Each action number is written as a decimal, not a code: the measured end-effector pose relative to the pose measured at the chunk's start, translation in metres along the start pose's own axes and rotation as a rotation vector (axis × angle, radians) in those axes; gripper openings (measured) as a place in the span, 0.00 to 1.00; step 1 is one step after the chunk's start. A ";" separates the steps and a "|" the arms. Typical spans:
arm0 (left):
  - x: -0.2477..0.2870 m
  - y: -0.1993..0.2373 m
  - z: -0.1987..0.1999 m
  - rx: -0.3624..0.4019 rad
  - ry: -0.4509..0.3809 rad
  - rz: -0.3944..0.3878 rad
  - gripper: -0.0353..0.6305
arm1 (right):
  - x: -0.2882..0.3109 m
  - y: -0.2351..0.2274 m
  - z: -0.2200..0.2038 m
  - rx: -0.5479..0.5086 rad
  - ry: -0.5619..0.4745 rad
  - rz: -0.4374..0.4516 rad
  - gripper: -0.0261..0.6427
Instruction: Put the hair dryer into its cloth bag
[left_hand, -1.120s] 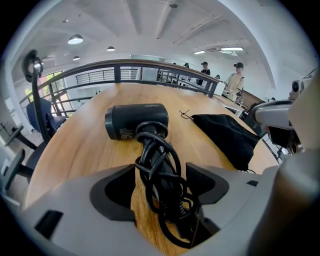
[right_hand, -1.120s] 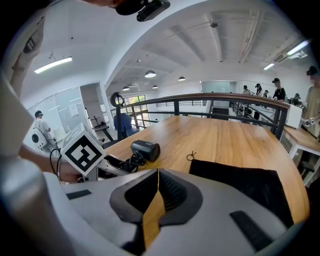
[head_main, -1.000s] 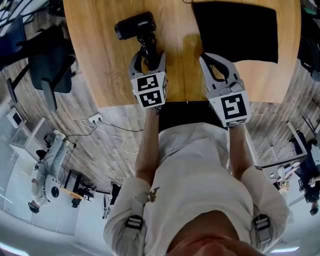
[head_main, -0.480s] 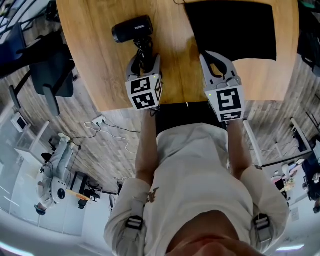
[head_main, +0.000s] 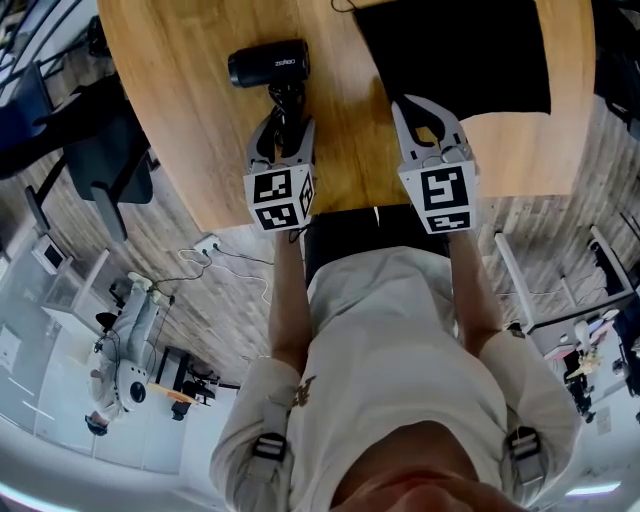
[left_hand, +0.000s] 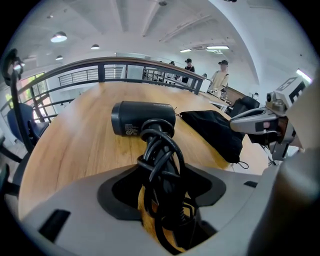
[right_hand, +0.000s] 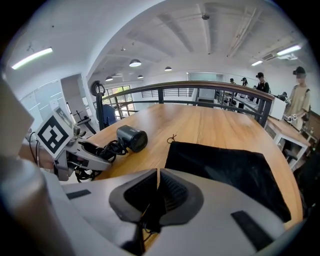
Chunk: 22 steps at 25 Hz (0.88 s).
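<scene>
- Black plastic hair dryer (head_main: 268, 65): lies on its side on the wooden table (head_main: 190, 140). Its barrel points away from the person. It is well apart from the cloth bag (head_main: 460, 50), which lies flat to its right.
- Left gripper (head_main: 288, 120): the jaws have just been closing around the handle (left_hand: 159, 165). The handle, wound with its own cord, stands between them. Bare wood shows at one side, so it is not yet clamped.
- Right gripper (right_hand: 157, 175): the jaws are drawn together near the bag's near edge. Something thin and dark sits low in the seam; it cannot be identified.
- Handling (judged): the body is rigid and probably nose-heavy at the barrel. The cord coils give a soft, non-slip purchase but may shift. Take the handle mid-length, across the coils.
- Bag (judged): limp cloth; its mouth will need holding open.
</scene>
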<state>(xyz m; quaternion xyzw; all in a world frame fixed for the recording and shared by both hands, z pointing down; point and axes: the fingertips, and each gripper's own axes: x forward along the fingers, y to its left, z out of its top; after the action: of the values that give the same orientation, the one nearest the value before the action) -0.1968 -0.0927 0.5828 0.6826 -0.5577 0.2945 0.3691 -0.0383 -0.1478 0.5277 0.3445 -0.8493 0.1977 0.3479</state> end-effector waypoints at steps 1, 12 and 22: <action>0.000 -0.001 0.000 0.012 0.000 -0.009 0.45 | 0.001 -0.001 -0.002 0.004 0.007 -0.004 0.07; -0.002 -0.011 0.003 0.121 0.012 -0.079 0.45 | 0.022 -0.008 -0.020 -0.020 0.095 -0.014 0.18; -0.001 -0.024 -0.003 0.153 0.020 -0.110 0.45 | 0.041 -0.008 -0.035 -0.060 0.161 -0.025 0.21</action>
<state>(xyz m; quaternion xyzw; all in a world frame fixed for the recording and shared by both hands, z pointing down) -0.1733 -0.0869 0.5795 0.7356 -0.4915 0.3220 0.3371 -0.0376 -0.1512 0.5821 0.3274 -0.8196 0.1950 0.4278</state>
